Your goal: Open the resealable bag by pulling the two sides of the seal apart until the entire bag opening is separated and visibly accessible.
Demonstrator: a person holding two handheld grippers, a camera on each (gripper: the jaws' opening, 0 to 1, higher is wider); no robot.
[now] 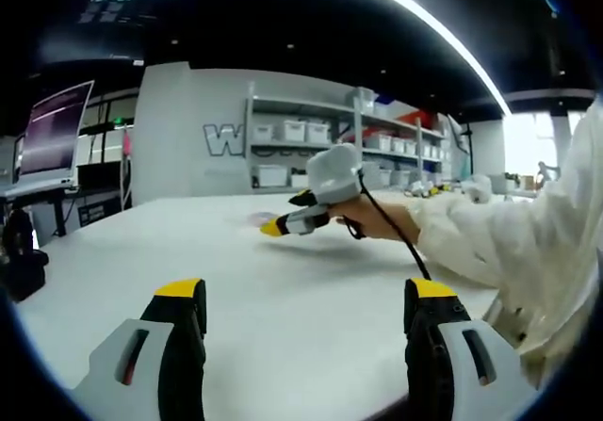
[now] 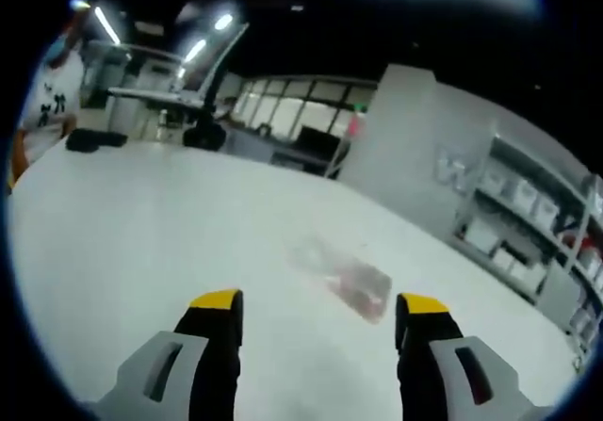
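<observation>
A clear resealable bag (image 2: 347,281) with something reddish inside lies flat on the white table (image 2: 141,233), just ahead of my right gripper (image 2: 319,303). That gripper's yellow-tipped jaws stand wide apart, with nothing between them. In the left gripper view my left gripper (image 1: 304,291) hovers open over the table (image 1: 283,289), well short of the bag. The right gripper (image 1: 294,216) comes in from the right, held by a hand in a white sleeve (image 1: 490,242). Its tips point at a faint pinkish patch, the bag (image 1: 260,217).
Shelves with white bins (image 1: 311,138) line the wall behind the table. A monitor (image 1: 52,129) stands at the left, with a dark object (image 1: 21,266) at the table's left edge. A person in white (image 2: 42,91) stands beyond the far edge, near black items (image 2: 94,139).
</observation>
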